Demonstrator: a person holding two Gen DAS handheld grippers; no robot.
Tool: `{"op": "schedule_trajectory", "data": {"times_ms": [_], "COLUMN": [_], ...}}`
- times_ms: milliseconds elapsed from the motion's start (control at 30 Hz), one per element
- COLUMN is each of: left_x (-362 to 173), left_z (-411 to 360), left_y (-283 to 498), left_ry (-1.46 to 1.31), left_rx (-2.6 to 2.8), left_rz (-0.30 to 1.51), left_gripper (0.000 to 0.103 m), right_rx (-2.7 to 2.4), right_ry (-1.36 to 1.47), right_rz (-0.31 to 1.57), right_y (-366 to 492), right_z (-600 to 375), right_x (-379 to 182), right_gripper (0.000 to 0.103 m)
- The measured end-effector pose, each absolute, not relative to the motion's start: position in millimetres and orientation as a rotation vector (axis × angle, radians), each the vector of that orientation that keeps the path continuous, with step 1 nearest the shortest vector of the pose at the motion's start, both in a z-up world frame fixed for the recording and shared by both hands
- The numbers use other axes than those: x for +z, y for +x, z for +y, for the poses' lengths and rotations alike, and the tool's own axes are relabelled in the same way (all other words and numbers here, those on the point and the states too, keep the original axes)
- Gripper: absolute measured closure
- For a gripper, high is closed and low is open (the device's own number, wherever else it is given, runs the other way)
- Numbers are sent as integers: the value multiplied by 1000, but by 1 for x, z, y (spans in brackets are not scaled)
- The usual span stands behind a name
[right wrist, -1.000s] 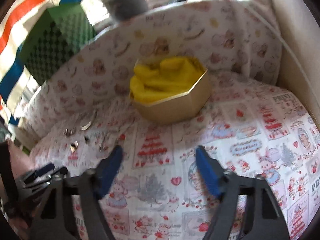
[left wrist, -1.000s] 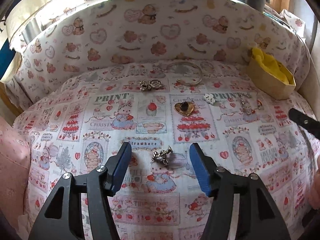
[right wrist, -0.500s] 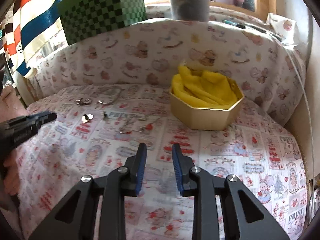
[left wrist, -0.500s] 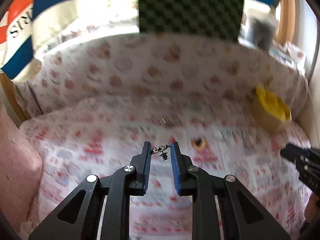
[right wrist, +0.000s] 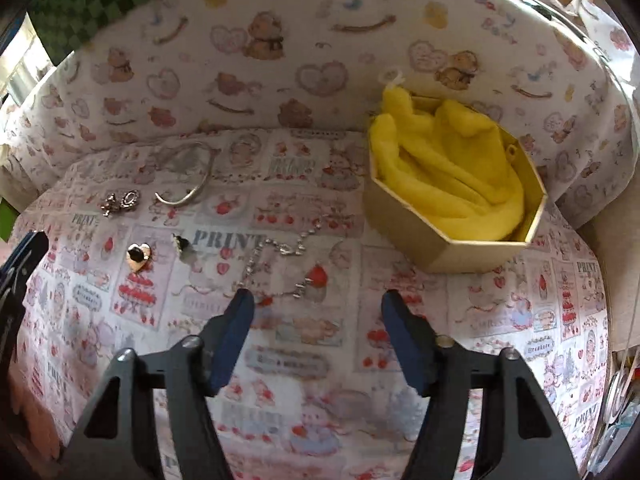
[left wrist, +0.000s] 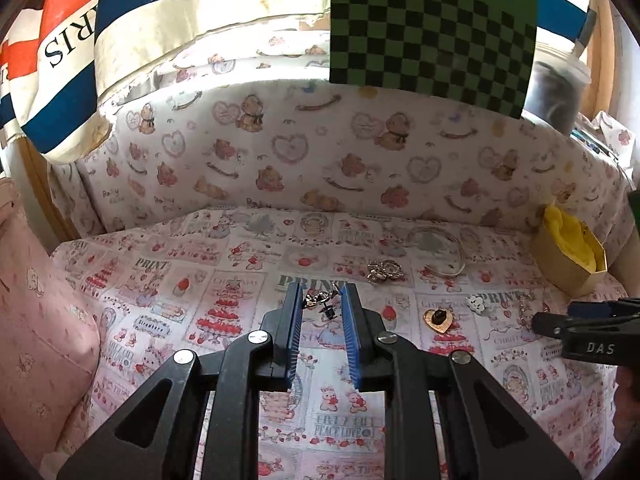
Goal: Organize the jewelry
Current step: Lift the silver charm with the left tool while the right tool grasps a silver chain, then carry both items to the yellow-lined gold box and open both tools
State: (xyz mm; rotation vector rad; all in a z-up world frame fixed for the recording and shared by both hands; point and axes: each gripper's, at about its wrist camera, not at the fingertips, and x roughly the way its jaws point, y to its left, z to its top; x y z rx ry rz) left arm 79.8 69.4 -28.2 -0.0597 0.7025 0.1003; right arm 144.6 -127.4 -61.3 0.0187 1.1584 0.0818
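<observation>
Pinching a small silver stud earring with a dark post, the left gripper has its blue pads nearly together on it, lifted above the pink printed cloth. Right gripper jaws are opening, nothing between them, over a silver bead chain. Gold hexagonal box with yellow fabric lining sits far right. Silver bangle, paired silver clip earrings, gold heart charm and a small white charm lie loose between.
</observation>
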Motion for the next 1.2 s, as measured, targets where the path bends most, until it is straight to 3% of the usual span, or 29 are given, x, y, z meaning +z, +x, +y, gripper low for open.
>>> {"op": "schedule_trajectory", "data": {"times_ms": [100,267,333,400,467,733,1000,1200], "left_x": [-27,-30,-32,-32,-31,-22,1,40], "left_z": [69,75,76,76,75,64,49,25], "left_y": [79,84,85,85,84,74,49,8], "left_ry": [-49,-91,-86,-76,-78,-31,-10,-3], "left_rx": [114,98,119,130,122,104,33,-64], "left_rz": [691,755,758,750,749,688,607,549], "left_gripper": [84,84,84,84,84,84,84,84], "right_rx": [62,26,46,68,60,149,271,253], "right_ry": [13,-59,-70,-85,-96,56,247,264], "right_rz": [1168,1124,1110,1102,1096,921,630,534], "right_y": [156,167,166,164,159,128,89,81], "right_z": [-116,-99,-93,-86,-83,-106,-160,-199], "right_x": [-67,-75,-73,-72,-73,-56,31,70], "right_gripper": [30,33,55,87,98,98,99,99]}}
